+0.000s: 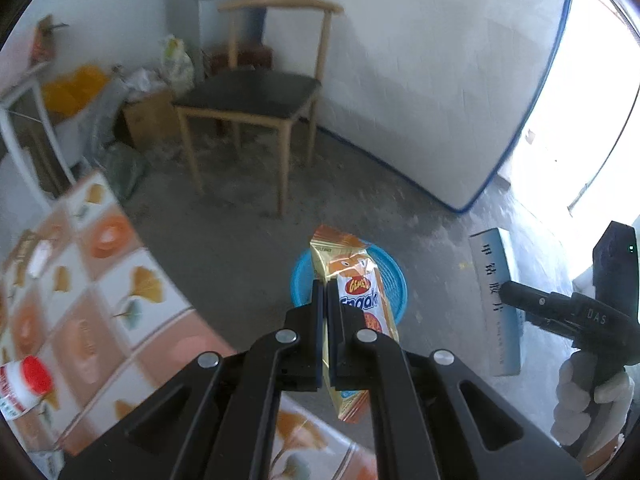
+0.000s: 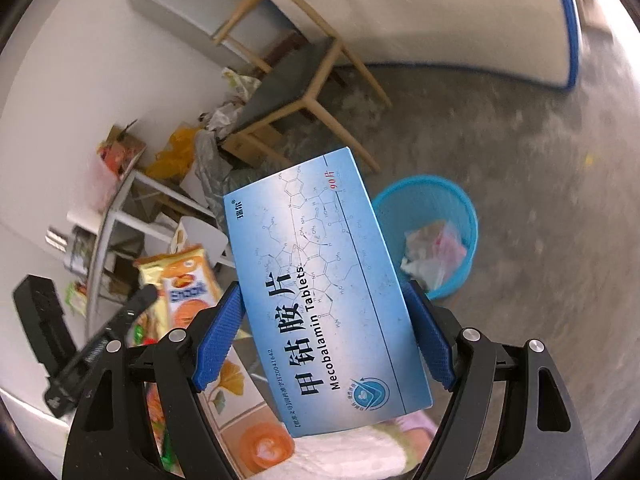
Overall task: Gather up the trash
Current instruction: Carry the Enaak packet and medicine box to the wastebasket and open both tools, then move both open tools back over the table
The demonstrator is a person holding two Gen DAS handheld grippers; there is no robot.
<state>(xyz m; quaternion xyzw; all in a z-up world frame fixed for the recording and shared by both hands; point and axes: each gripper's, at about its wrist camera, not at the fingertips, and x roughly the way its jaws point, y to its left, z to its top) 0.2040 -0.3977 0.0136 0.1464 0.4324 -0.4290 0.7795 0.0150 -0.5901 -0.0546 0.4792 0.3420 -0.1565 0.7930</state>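
My left gripper is shut on an orange and gold snack wrapper and holds it in the air above the blue mesh trash basket on the floor. My right gripper is shut on a blue medicine box marked Mecobalamin Tablets, held up left of the basket, which has crumpled wrappers in it. The box and right gripper also show at the right of the left wrist view. The wrapper and left gripper show at the left of the right wrist view.
A table with a floral cloth lies at the lower left, with a red-capped white bottle on it. A wooden chair stands behind the basket. Boxes and bags crowd the corner. A white mattress leans on the wall.
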